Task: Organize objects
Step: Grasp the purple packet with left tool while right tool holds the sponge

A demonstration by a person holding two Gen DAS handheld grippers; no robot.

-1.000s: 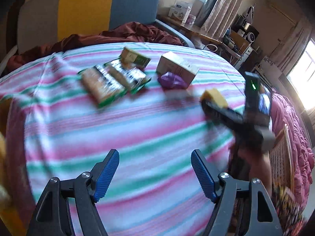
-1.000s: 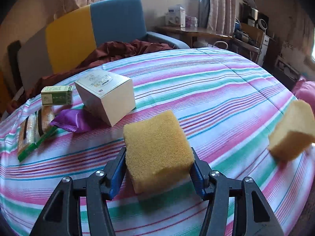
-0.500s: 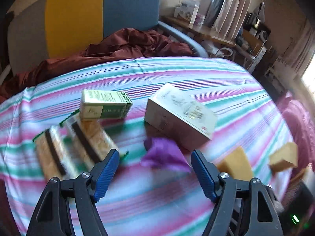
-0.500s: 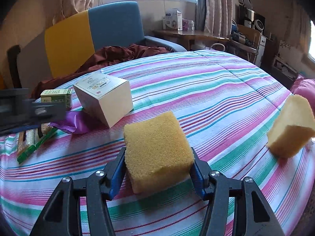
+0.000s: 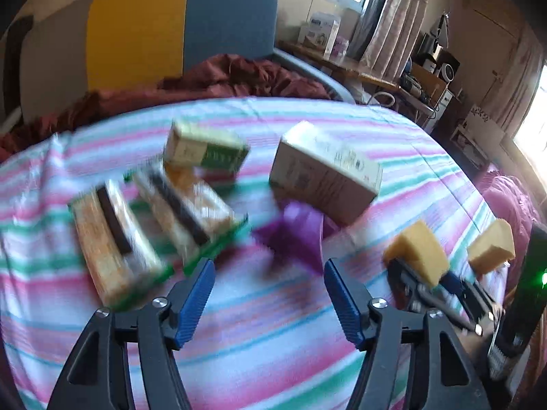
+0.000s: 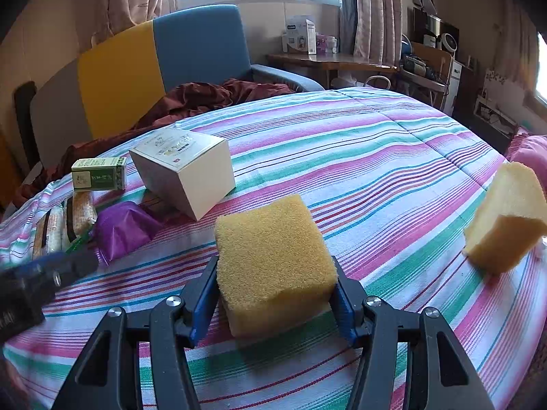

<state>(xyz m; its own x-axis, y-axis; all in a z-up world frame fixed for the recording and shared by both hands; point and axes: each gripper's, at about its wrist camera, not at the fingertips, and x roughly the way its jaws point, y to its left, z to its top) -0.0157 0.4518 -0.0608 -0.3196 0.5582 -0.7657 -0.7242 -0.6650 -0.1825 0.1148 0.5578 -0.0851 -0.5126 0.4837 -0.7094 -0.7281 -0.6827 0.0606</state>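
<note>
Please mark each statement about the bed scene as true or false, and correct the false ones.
1. The right gripper is shut on a yellow sponge. True.
2. A second yellow sponge lies apart from the held one, on the striped bedcover. True.
3. The left gripper holds the purple packet. False: its jaws are closing, but nothing is between them; the packet lies just beyond its fingertips.
4. The small green box stands on top of the white box. False: it sits beside it on the cover.
5. The purple packet lies next to the white box. True.
</note>
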